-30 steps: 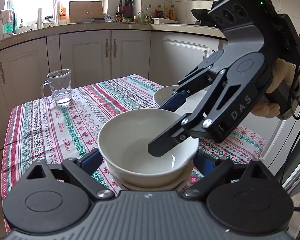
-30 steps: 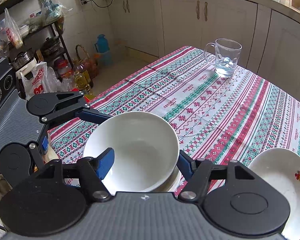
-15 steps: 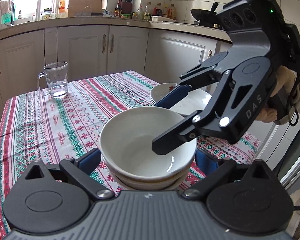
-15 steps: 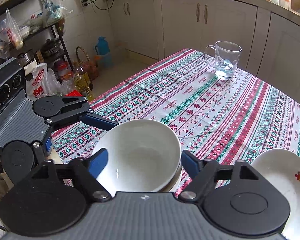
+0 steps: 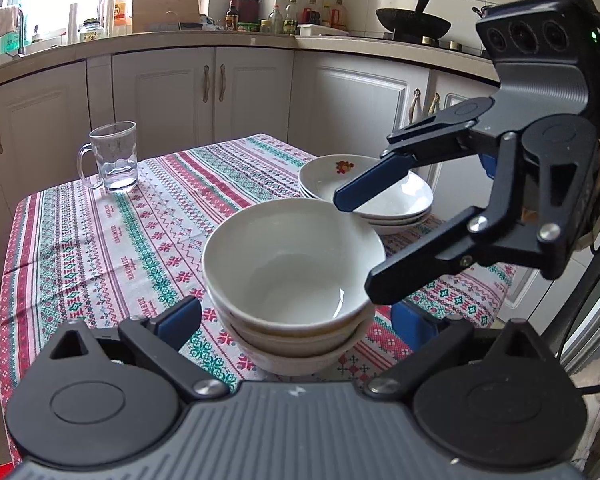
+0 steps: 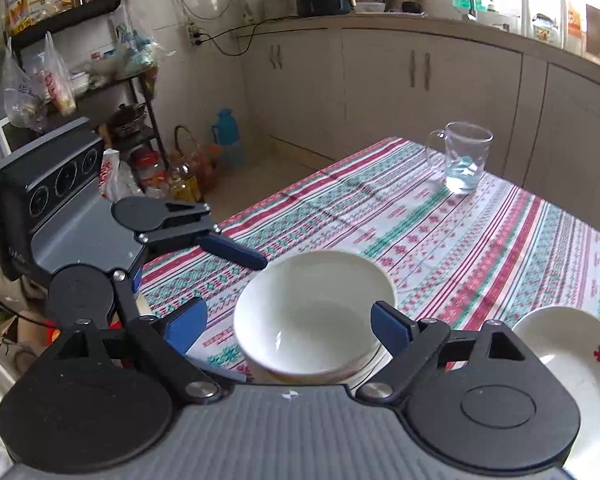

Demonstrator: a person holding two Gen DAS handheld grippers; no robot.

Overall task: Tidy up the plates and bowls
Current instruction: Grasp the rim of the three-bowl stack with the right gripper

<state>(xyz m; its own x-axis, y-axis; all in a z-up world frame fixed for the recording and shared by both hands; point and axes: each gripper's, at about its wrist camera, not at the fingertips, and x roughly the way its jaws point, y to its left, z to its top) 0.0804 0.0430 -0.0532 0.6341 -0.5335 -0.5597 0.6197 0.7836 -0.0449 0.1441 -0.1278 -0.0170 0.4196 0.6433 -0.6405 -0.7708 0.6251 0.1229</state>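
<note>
Lower white ceramic bowls [image 5: 296, 354] of stack mostly hidden under top one; flower-printed white plate [image 6: 572, 364] cut by right edge; countertop bottle labels [image 5: 300, 14] too small.

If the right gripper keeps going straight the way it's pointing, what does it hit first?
Probably the top bowl of the bowl stack: it sits centred just ahead of the right gripper, whose jaws are opening, pads clear of it. Depth is hard to judge.

Three white bowls [image 5: 292, 280] are sitting nested in one stack. Three plates [image 5: 380, 204] are lying stacked, and one glass mug [image 5: 114, 158] is standing alone.
</note>
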